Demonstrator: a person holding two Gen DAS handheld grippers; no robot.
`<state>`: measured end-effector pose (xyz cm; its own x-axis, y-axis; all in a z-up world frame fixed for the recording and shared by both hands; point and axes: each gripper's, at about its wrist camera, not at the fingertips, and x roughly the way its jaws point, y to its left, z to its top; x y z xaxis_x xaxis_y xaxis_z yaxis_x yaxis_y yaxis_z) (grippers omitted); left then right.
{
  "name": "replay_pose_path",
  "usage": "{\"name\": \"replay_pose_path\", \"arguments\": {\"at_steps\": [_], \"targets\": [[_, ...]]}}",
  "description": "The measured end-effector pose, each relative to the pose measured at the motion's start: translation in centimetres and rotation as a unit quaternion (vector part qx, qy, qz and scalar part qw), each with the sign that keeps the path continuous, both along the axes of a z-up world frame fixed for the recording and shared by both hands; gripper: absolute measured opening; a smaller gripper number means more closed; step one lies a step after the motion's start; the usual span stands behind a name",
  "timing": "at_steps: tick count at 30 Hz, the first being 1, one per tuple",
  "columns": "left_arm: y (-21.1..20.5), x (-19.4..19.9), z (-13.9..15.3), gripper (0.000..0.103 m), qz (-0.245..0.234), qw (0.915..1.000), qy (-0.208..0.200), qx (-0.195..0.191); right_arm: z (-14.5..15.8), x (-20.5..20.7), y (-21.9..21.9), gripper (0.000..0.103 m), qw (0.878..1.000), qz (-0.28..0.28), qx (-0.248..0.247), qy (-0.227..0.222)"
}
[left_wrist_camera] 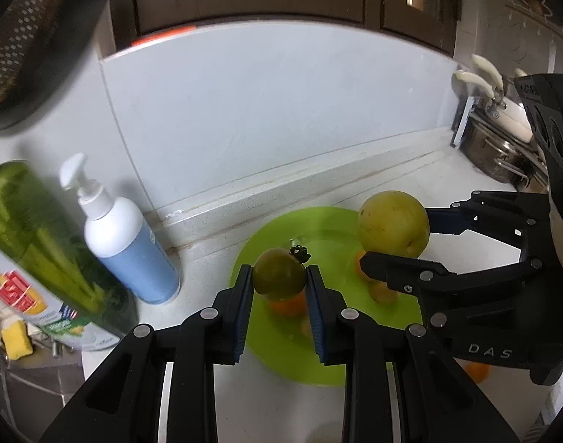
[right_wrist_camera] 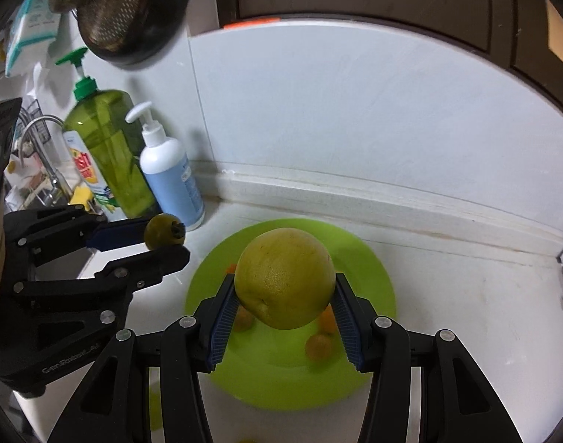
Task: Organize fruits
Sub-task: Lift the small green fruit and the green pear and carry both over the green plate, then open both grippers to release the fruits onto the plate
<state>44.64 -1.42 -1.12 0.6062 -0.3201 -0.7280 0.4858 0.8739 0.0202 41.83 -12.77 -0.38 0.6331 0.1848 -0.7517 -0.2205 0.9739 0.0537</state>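
My left tongs (left_wrist_camera: 279, 277) clamp a green tomato (left_wrist_camera: 279, 274), my right tongs (right_wrist_camera: 285, 295) clamp a yellow citrus (right_wrist_camera: 285, 277), both above the green plate (right_wrist_camera: 370, 277).

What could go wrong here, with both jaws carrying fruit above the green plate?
1. The large yellow fruit is gripped by the right gripper low on its sides, so it could roll out.
2. Small orange fruits already lie on the green plate; a dropped fruit may knock them off.
3. The left gripper with its small green tomato is close beside the right one; they could collide.
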Motion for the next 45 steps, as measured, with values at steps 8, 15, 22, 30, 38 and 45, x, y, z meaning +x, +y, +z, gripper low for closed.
{"name": "replay_pose_path", "arguments": {"at_steps": [8, 15, 22, 30, 38, 45], "targets": [[-1.2, 3.3, -2.4, 0.028, -0.017, 0.9994, 0.016, 0.024, -1.9, 2.7, 0.4, 0.051, 0.999, 0.006, -0.015, 0.028], [-1.8, 5.2, -4.1, 0.028, -0.04, 0.998, 0.042, 0.026, -3.8, 4.6, -0.1, 0.051, 0.998, 0.004, -0.026, 0.05], [-2.4, 6.6, -5.4, 0.028, -0.055, 0.9957, 0.07, 0.025, -5.5, 6.4, -1.3, 0.051, 0.997, -0.007, -0.02, 0.074], [-3.1, 7.4, -6.4, 0.028, -0.06, 0.994, 0.085, 0.035, -6.6, 7.4, -1.8, 0.051, 0.996, -0.011, -0.012, 0.091], [-3.0, 7.8, -6.8, 0.031, -0.053, 0.9941, 0.087, 0.037, -7.2, 7.8, -1.7, 0.051, 0.995, -0.011, -0.008, 0.099], [-2.5, 7.3, -6.1, 0.035, -0.035, 0.9955, 0.081, 0.035, -6.6, 7.3, -1.5, 0.052, 0.996, -0.012, -0.015, 0.083]]}}
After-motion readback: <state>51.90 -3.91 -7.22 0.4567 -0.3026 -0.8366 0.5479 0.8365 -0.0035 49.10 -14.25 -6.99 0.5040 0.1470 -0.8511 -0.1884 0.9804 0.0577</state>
